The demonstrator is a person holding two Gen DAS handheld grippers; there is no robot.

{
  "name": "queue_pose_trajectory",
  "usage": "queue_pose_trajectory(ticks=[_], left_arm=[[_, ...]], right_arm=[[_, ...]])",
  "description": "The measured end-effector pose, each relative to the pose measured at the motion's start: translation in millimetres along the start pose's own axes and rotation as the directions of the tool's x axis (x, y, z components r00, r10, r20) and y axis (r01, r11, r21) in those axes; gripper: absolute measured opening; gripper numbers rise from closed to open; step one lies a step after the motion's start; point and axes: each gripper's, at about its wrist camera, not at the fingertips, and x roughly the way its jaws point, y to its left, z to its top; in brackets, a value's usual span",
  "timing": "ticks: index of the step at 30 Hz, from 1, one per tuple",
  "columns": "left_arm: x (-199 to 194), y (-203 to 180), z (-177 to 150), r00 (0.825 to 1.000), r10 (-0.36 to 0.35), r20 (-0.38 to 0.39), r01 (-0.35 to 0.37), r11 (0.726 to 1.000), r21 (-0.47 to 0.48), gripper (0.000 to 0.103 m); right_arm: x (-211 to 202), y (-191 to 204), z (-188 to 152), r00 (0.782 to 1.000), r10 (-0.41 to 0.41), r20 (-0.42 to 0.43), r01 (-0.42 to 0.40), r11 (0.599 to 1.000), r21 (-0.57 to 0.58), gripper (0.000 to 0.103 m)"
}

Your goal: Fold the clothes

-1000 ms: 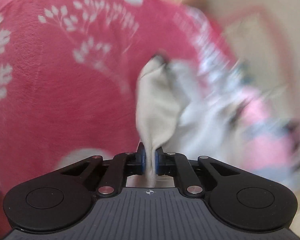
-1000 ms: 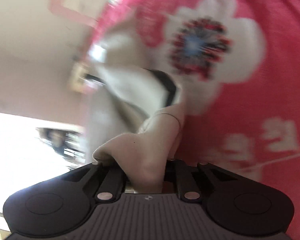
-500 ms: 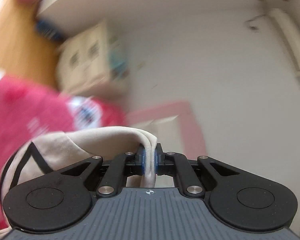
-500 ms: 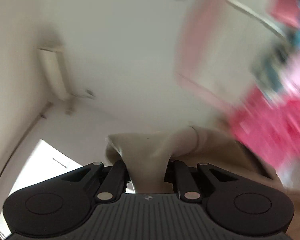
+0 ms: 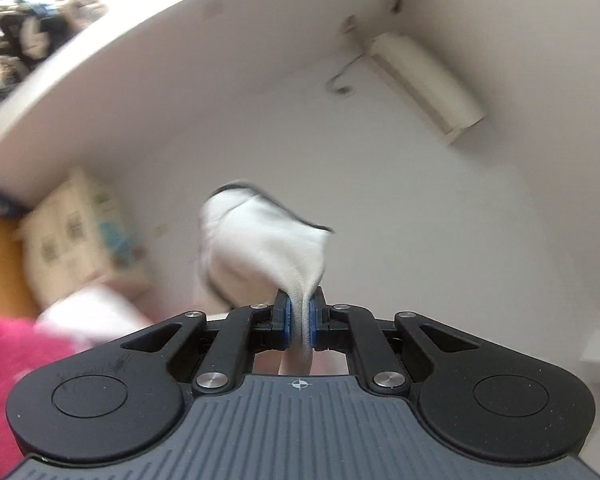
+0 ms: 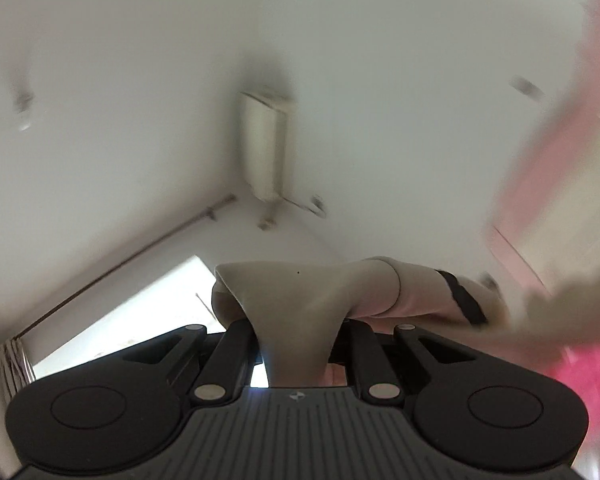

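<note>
A cream garment with black trim (image 5: 260, 236) hangs in the air, held at two places. My left gripper (image 5: 299, 316) is shut on a pinch of its cloth, which bunches up above the blue pads (image 5: 286, 318). In the right wrist view the same cream garment (image 6: 300, 300) drapes over my right gripper (image 6: 298, 344) and hides its fingertips; the cloth is clamped there and runs off to the right, where a black band shows. Both views look up at the walls and ceiling.
A pink flowered blanket (image 5: 4, 356) lies low at the left, and shows again as the pink blanket (image 6: 588, 368) at the right edge. A wall air conditioner (image 5: 424, 80) hangs high. A pale cabinet (image 5: 72, 236) stands left. A window (image 6: 140, 320) with a curtain rod is lower left.
Both grippers have risen steeply from the pink blanket, lifting the cream garment with them. The views swung from the bed up to the walls and ceiling.
</note>
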Motion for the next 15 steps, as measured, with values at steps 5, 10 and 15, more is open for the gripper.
queue_pose_trajectory(ticks=[5, 10, 15], left_arm=[[-99, 96, -88, 0.972, 0.216, -0.092, -0.212, 0.976, 0.049, 0.006], [-160, 223, -199, 0.762, 0.58, -0.289, -0.572, 0.812, 0.119, 0.006], [-175, 294, -255, 0.555, 0.731, -0.397, -0.721, 0.661, 0.209, 0.006]], right_arm=[[-139, -87, -112, 0.958, -0.266, -0.106, 0.278, 0.953, 0.12, 0.01], [-265, -207, -246, 0.686, -0.617, -0.386, 0.724, 0.631, 0.279, 0.01], [-297, -239, -304, 0.505, -0.677, -0.536, 0.855, 0.476, 0.205, 0.013]])
